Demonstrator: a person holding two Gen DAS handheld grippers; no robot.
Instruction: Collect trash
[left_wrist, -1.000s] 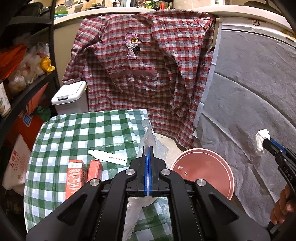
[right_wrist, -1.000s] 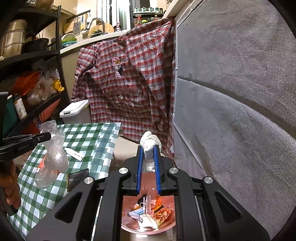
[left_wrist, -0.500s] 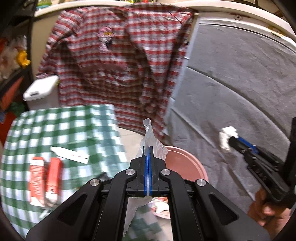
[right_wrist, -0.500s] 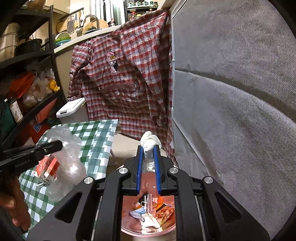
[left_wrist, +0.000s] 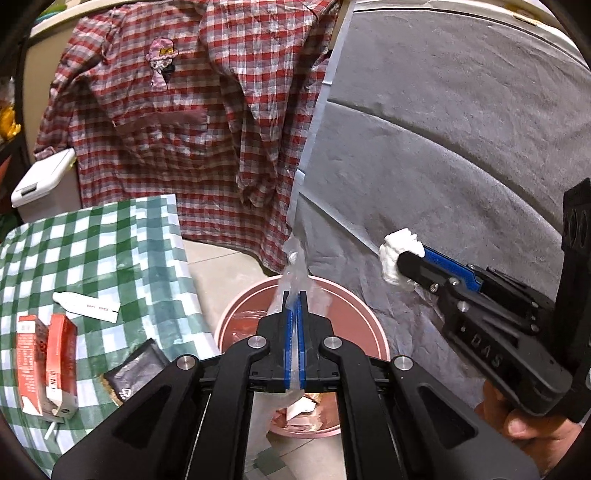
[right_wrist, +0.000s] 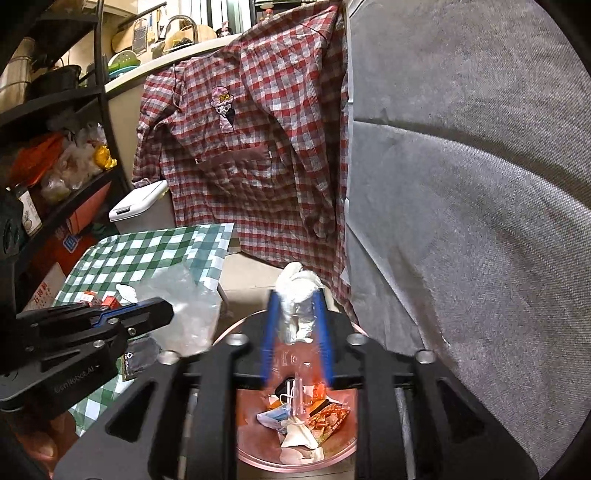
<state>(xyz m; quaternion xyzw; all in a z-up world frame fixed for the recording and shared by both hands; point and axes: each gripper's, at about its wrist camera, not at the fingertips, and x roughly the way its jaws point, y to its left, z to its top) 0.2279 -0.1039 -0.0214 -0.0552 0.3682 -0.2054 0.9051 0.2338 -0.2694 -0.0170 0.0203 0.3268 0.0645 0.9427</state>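
A red and white checked shirt (left_wrist: 207, 122) with a small pink cartoon patch is hanging from the edge of a pale ledge (right_wrist: 162, 62), where a faucet and kitchenware are sitting. Grey fabric (left_wrist: 461, 147) is covering the whole right side. A green and white checked cloth (left_wrist: 92, 266) is covering the low counter. Behind it a white lidded bin (right_wrist: 138, 206) is standing on the floor. A dark shelf rack (right_wrist: 55, 110) on the left is holding pots, bags and jars. Pale tile floor (left_wrist: 225, 269) is showing between the counter and the shirt.
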